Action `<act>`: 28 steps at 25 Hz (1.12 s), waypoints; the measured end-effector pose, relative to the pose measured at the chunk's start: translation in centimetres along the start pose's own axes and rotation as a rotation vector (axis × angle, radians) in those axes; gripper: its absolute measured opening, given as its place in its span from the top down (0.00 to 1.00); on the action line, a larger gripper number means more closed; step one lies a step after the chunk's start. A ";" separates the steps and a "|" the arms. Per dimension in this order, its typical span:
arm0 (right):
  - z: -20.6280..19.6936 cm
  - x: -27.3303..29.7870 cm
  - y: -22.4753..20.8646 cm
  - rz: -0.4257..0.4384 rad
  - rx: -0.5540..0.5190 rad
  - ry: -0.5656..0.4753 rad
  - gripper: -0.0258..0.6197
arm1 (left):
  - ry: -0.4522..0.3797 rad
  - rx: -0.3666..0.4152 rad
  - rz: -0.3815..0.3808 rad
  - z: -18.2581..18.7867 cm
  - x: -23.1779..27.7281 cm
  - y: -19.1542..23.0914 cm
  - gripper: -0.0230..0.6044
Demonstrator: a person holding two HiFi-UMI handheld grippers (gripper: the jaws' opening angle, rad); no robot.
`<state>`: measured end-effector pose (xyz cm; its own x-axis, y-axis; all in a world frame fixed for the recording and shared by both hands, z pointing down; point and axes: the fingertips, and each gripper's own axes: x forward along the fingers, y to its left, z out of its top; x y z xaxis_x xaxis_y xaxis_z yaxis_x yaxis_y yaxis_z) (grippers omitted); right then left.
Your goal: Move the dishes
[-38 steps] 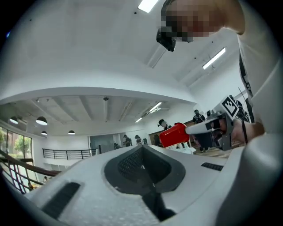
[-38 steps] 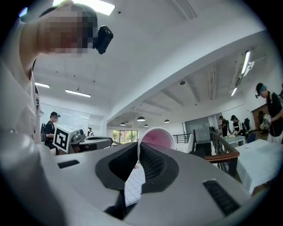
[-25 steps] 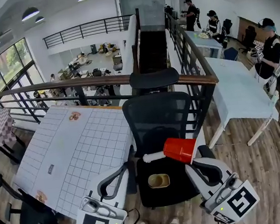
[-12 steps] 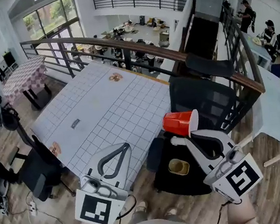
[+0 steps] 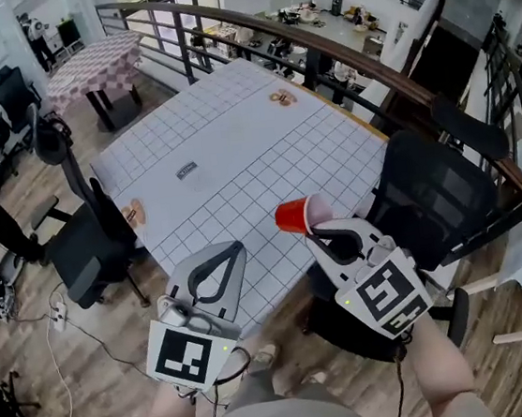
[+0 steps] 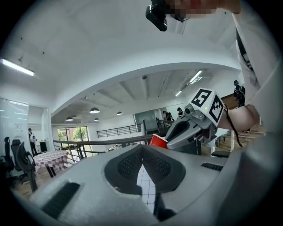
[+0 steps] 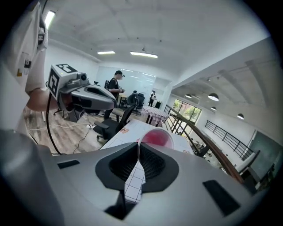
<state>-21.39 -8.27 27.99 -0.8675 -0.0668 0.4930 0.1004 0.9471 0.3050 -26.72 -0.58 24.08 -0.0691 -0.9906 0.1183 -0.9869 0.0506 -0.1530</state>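
Note:
A red cup (image 5: 293,216) lies on its side in the air over the near edge of the grid-patterned table (image 5: 235,149). My right gripper (image 5: 309,232) is shut on its rim. The right gripper view shows the cup's pink inside (image 7: 155,138) just past the closed jaw tips (image 7: 138,148). My left gripper (image 5: 231,250) hangs shut and empty beside the table's front edge, a little left of the cup. From the left gripper view, the cup (image 6: 155,140) and the right gripper (image 6: 194,123) show beyond the shut left gripper (image 6: 142,151).
A black office chair (image 5: 439,200) stands right of the table and another (image 5: 86,243) at its left. Small flat items (image 5: 280,97) (image 5: 186,170) (image 5: 132,212) lie on the table. A wooden-topped railing (image 5: 346,51) runs behind it. Cables (image 5: 78,329) trail on the wooden floor.
The view swung left from the chair to the table. My right gripper carried the red cup from above the chair seat to the table's near edge. The yellow bowl on the seat left view.

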 end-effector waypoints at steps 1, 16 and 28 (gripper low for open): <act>-0.4 1.6 0.5 0.013 -0.035 0.024 0.91 | 0.004 -0.014 0.015 -0.9 0.0 0.8 0.94; -7.5 19.4 8.4 0.301 -0.194 0.292 0.91 | 0.168 -0.146 0.153 -16.9 0.1 8.2 0.94; -16.3 26.3 12.9 0.397 -0.326 0.575 0.91 | 0.314 -0.288 0.166 -27.1 0.5 8.3 0.94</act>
<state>-35.01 -2.91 58.19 -0.3560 0.0220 0.9342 0.5671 0.7997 0.1973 -38.88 2.82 49.44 -0.2272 -0.8818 0.4134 -0.9559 0.2830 0.0784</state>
